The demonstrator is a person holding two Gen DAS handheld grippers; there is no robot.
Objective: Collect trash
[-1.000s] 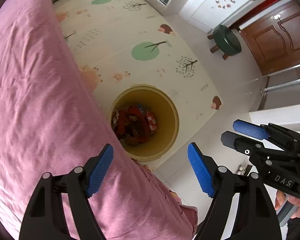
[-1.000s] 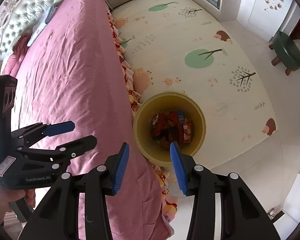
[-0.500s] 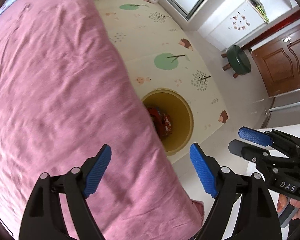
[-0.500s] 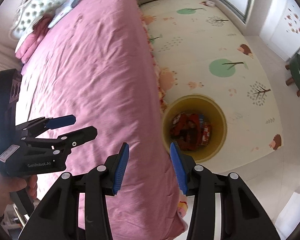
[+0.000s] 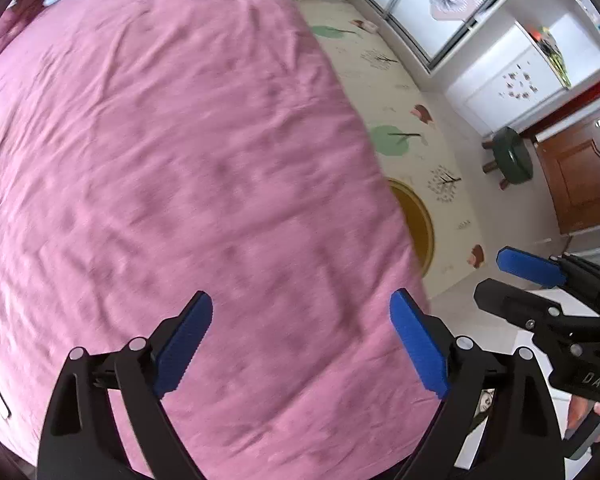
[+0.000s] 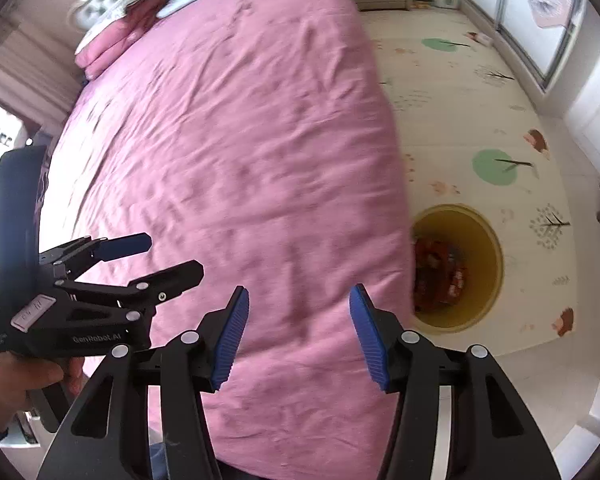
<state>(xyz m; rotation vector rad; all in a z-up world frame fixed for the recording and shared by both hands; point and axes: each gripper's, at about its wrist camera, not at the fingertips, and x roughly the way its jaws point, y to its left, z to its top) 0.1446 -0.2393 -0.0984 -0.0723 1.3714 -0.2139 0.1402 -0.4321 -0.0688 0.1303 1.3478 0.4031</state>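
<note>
Yellow round bin [image 6: 488, 264] stood upright on the patterned floor mat, open top, just beside the edge of the pink bed. In my right view its mouth was nearly all visible; in my left view the bed hid most of it, leaving only a crescent of rim. Red wrappers [image 6: 440, 276] lay piled inside, at the bottom.
</note>
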